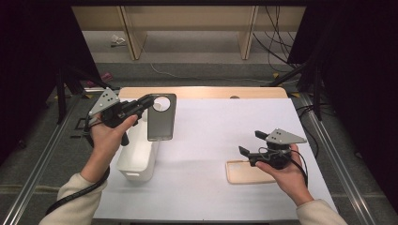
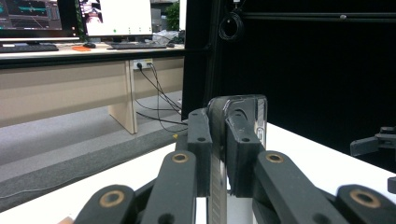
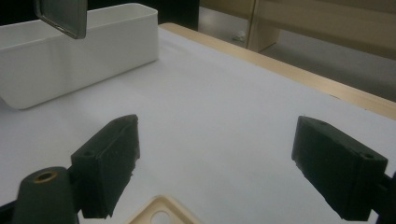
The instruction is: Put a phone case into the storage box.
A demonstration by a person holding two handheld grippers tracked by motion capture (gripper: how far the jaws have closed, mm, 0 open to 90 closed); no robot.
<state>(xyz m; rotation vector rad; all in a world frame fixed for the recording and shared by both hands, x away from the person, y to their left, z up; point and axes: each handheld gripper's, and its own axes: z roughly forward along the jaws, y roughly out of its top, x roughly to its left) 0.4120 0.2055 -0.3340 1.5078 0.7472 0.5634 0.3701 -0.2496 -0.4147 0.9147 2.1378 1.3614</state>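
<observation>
High view puts the dark phone case (image 1: pixel 161 117) in the air over the far end of the white bin (image 1: pixel 137 157), at the left of the desk (image 1: pixel 216 140), its round camera cut-out at the far end. The left gripper (image 1: pixel 146 101) has its jaws closed on the case's far left corner; the left hand (image 1: pixel 109 136) holds that gripper raised above the bin, the forearm rising from the near left edge, the grey three-cornered plate turned up and left. In the left gripper view the jaws pinch the case edge-on between the pads (image 2: pixel 240 140), the case (image 2: pixel 238 116) standing upright between them.

At the near right, the right gripper (image 1: pixel 248 143) rests low above a beige phone case (image 1: pixel 246 172) lying flat on the desk. The right hand (image 1: pixel 284 176) grips it from the near side, jaws pointing left. The right gripper view shows those jaws wide apart with nothing between them, the beige case's corner (image 3: pixel 161 212) just below, the bin (image 3: pixel 79 51) beyond.

Nothing stands between the dark case and the bin beneath it.
</observation>
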